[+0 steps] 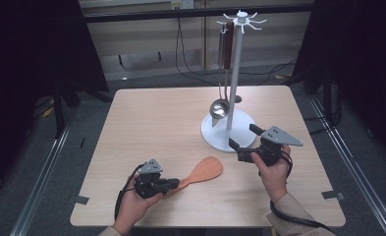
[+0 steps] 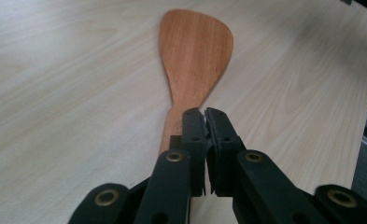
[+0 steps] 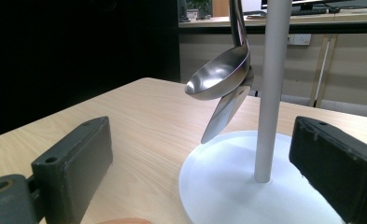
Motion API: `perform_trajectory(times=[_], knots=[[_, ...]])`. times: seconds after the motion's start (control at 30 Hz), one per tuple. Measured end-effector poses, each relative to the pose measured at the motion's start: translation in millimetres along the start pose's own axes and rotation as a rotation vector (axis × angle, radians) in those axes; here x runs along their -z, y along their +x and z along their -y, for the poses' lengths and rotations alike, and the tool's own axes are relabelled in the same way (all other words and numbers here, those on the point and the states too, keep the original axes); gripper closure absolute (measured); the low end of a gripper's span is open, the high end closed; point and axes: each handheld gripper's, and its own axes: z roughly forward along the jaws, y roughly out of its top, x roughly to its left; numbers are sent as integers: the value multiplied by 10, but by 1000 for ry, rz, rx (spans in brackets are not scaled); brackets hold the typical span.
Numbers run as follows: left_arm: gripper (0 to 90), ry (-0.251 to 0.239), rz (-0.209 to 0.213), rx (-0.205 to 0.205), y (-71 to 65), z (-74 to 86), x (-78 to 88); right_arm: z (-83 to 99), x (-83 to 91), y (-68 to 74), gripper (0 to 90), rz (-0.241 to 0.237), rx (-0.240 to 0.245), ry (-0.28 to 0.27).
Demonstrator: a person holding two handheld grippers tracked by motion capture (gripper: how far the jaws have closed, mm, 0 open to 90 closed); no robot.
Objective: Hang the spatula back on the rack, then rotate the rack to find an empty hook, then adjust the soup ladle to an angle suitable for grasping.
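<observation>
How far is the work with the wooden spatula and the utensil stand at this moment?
Done: a ladle and a second utensil behind it already hang on the stand. In hand: the left gripper has shut on the wooden spatula at its handle; it lies on the table. The right gripper waits open by the stand's base. Left, probably: lifting and hanging the spatula.

Overhead forward-down; two close, seemingly table-level tool views.
</observation>
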Motion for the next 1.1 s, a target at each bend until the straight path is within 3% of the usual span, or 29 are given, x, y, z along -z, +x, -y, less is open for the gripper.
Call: perform_trajectory(times=[0.2, 0.3, 0.37, 0.5, 0.67, 0.9, 1.1], knots=[[890, 70, 18, -9, -49, 43, -114, -12, 12, -12, 63, 6, -6, -6], [884, 99, 8, -10, -63, 87, -182, -4, 15, -30, 63, 3, -17, -6], [884, 101, 13, -1, -47, 91, -181, -3, 17, -48, 63, 9, -20, -10], [880, 104, -25, 11, 4, 89, -141, 0, 16, -60, 64, 11, -29, -8], [849, 73, -77, 33, 72, 101, -111, -5, 15, -64, 67, 7, -26, -8], [855, 62, -125, 70, 196, 86, -81, 11, 33, -63, 70, 12, -16, 7], [855, 54, -151, 75, 264, 53, -100, 16, 86, -82, 74, 31, -16, 8]])
